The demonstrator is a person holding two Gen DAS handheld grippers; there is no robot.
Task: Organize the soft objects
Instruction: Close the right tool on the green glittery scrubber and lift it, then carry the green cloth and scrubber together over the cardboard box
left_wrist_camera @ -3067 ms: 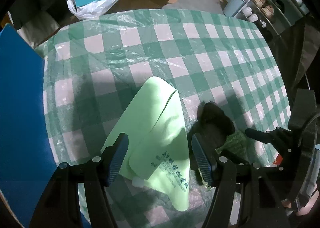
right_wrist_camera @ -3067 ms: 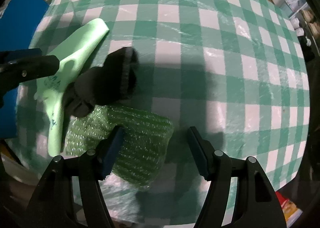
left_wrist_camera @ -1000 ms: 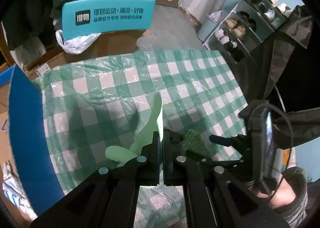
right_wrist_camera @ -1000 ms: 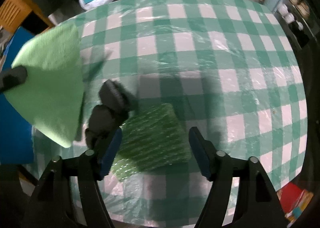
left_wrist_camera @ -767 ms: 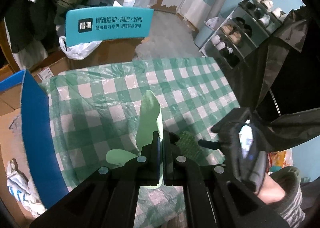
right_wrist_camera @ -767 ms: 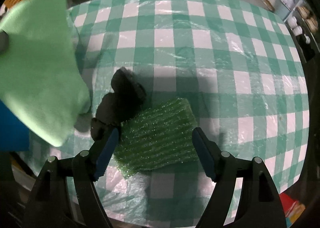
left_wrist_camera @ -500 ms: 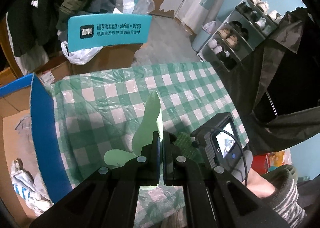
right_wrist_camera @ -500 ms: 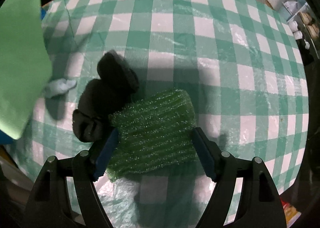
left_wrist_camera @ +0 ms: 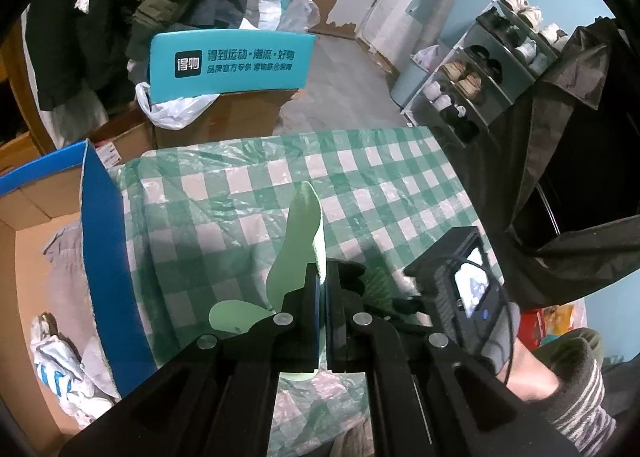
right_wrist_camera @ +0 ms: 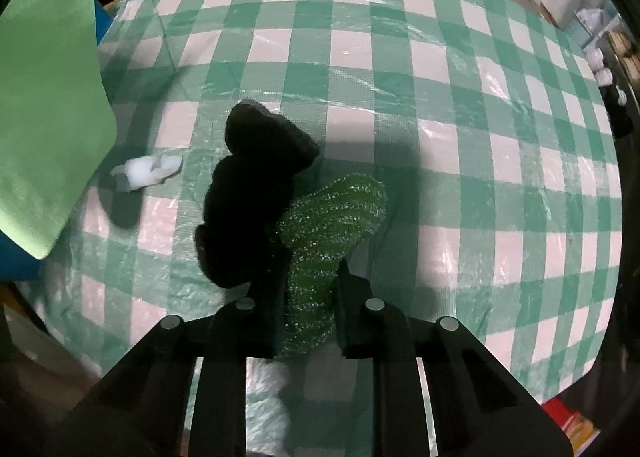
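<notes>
- Cardboard box [left_wrist_camera: 36, 245] at the left edge of the left wrist view holds some crumpled fabric; that looks like the sorting place.
- Left gripper [left_wrist_camera: 323, 289] is clamped on the pale green cloth [left_wrist_camera: 296, 245], lifted over the checked tablecloth [left_wrist_camera: 360, 177].
- Right gripper [right_wrist_camera: 308, 297] has just closed, pinching the sparkly green scrubbing pad [right_wrist_camera: 332, 225], lower centre.
- Black sock [right_wrist_camera: 252, 193] touches the pad and lies loose; a white scrap [right_wrist_camera: 146, 171] remains too.

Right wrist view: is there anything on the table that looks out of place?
Yes. A small crumpled white scrap lies alone on the checked tablecloth, left of the black sock. It looks like litter, unlike the soft things being sorted.
</notes>
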